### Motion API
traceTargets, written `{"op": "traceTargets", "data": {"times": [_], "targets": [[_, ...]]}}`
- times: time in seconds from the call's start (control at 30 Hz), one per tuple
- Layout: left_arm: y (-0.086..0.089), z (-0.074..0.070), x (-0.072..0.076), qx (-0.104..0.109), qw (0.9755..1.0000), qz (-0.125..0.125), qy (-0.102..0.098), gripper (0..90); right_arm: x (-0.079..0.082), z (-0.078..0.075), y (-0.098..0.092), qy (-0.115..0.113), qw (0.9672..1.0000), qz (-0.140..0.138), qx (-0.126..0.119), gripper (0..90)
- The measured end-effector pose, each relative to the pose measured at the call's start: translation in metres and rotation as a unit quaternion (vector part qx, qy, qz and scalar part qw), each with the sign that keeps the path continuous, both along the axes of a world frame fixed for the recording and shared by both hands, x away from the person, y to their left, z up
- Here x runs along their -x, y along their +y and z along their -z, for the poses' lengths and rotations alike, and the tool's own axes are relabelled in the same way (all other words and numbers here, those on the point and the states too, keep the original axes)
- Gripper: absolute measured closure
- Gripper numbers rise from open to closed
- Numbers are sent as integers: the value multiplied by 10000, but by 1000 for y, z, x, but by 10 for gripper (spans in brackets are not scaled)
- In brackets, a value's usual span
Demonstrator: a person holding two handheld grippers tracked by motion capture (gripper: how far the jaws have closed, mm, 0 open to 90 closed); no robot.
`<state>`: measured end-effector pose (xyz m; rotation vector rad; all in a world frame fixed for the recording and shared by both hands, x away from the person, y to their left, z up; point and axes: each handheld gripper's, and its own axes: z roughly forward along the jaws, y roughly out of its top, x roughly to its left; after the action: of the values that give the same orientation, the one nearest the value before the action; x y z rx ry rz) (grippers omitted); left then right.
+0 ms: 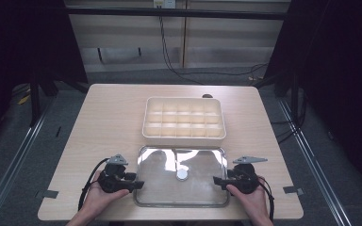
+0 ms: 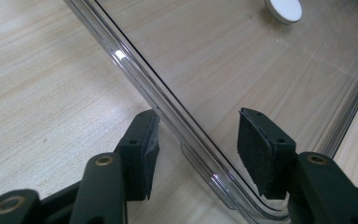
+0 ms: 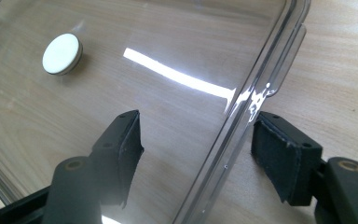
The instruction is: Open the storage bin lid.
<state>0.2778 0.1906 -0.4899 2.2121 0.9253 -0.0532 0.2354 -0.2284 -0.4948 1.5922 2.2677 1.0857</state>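
Roughly centred: a pale wooden surface (image 1: 108,122), seen from the high view, carrying two items and both grippers.
Clear lid: a transparent rectangular lid (image 1: 160,188) lies flat on the near half of the surface, with a small white round knob (image 1: 182,174) at its middle; bright glare streaks cross the plastic.
Divided box: a cream compartment tray (image 1: 184,136) with a grid of cells sits just beyond the lid, near it but apart; the cells look bare, though detail is too small to be sure.
Left gripper: left gripper (image 1: 139,185), held in the left hand (image 1: 102,197), sits at the lid's left edge. In the left gripper view its fingers (image 2: 145,149) stand wide, one on the wood outside the rim, the other over the clear panel, the rim (image 2: 186,135) running between them. Not pressed on the plastic.
Right gripper: right gripper (image 1: 215,180), in the right hand (image 1: 248,198), mirrors it at the lid's right edge. In the right gripper view its fingers (image 3: 126,149) are spread wide, straddling the rim and a small tab, untouched by either pad.
Writing: no brand, label or readable text can be made out on any item.
Background: dark cables (image 1: 169,56) trail over the floor beyond the surface.
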Motion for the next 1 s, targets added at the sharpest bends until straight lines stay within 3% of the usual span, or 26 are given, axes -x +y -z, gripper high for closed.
{"op": "traceTargets", "data": {"times": [0.07, 0.13, 0.3, 0.47, 0.6, 0.87, 1.0], "targets": [[0, 0, 0, -31, 9999, -108, -33, 448, 1, -2, -1, -76, 10000, 38, -12, 331], [1, 0, -1, -70, 9998, -201, -64, 469, 2, -5, -3, -263, 9996, 58, -83, 323], [4, -4, -1, 108, 9996, -217, -164, 410, 3, -9, -7, -458, 9987, 22, -236, 305], [6, -13, 3, 307, 9982, -261, -433, 350, 8, -16, -9, -730, 9963, -94, -447, 288], [7, -20, 12, 287, 9965, -254, -747, 347, 13, -21, -11, -783, 9956, -136, -504, 271], [17, -32, 23, 505, 9925, -329, -1066, 328, 30, -37, -18, -1266, 9891, -242, -705, 233], [23, -36, 29, 605, 9909, -413, -1125, 323, 36, -46, -22, -1453, 9861, -191, -780, 223]]}}
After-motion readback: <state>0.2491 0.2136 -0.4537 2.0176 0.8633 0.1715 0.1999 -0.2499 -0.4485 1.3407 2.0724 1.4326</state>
